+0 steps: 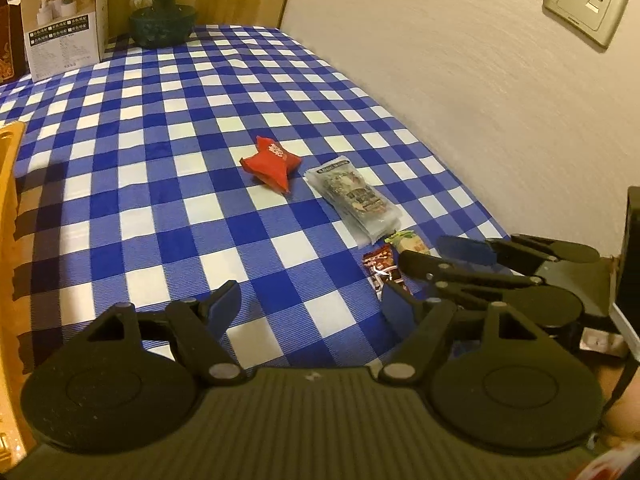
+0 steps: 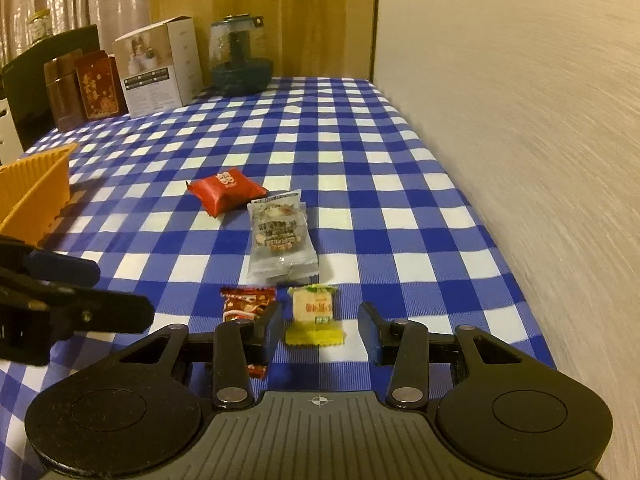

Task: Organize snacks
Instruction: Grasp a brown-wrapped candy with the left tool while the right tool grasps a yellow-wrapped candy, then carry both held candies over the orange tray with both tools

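Right now I see both claws low over the blue-and-white checked desk, which runs along a pale wall. My right claw has its jaws partly apart and empty, straddling the yellow snack packet that lies flat on the cloth; neither pad touches the wrapper. Just left of that packet, partly hidden under the right claw's left finger, lies a small red-brown snack packet. Beyond these two sits a clear bag of mixed snacks, and further on, just beside its far corner, a puffy red snack pouch.

My left claw hangs wide and holds nothing, over bare cloth to the left of the small packets; in the right wrist view it reaches in from the left edge. At the far left stands an orange ribbed basket, well apart from the snacks. At the desk's far end stand a white printed box, a glass jar with a dark green base and red-brown tins. A wall socket plate shows in the left wrist view.
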